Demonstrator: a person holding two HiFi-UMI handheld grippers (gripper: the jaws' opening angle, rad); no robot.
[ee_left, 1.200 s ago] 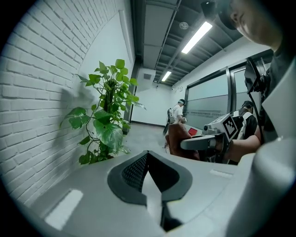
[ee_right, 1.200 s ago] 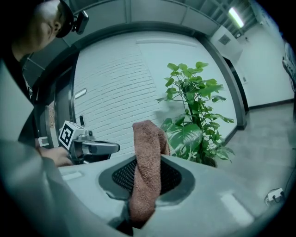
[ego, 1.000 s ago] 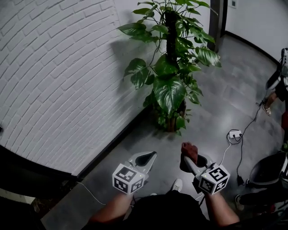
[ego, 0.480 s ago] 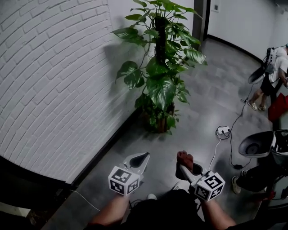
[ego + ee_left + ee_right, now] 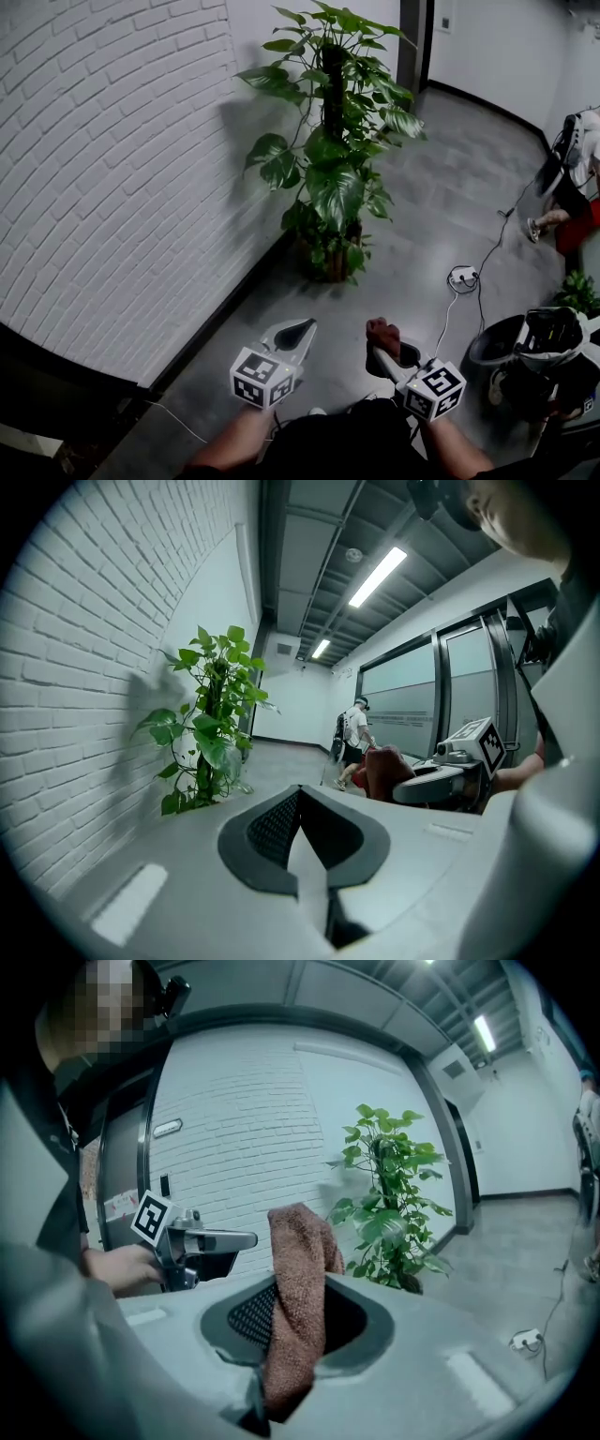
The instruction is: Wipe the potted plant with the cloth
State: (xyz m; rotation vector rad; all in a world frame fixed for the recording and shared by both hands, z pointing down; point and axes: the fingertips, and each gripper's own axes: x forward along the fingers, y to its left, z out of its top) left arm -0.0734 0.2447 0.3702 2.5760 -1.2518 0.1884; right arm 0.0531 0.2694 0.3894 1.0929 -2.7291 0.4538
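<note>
A tall potted plant [image 5: 334,141] with broad green leaves stands on the grey floor by the white brick wall [image 5: 103,159]; it also shows in the left gripper view as the plant [image 5: 208,726] and in the right gripper view as the plant [image 5: 389,1206]. My right gripper [image 5: 382,339] is shut on a reddish-brown cloth [image 5: 298,1297], whose top sticks up past the jaws as the cloth [image 5: 382,331]. My left gripper [image 5: 294,333] is shut with nothing in it. Both are held low, well short of the plant.
A white power strip [image 5: 462,277] with a cable lies on the floor to the right of the plant. A black bin [image 5: 502,342] and a small green plant [image 5: 577,291] are at the right edge. A person [image 5: 567,183] stands at the far right.
The view has shifted a little; the plant sits slightly higher and further right in the frame. The person at the right has moved. Both grippers hold about the same pose.
</note>
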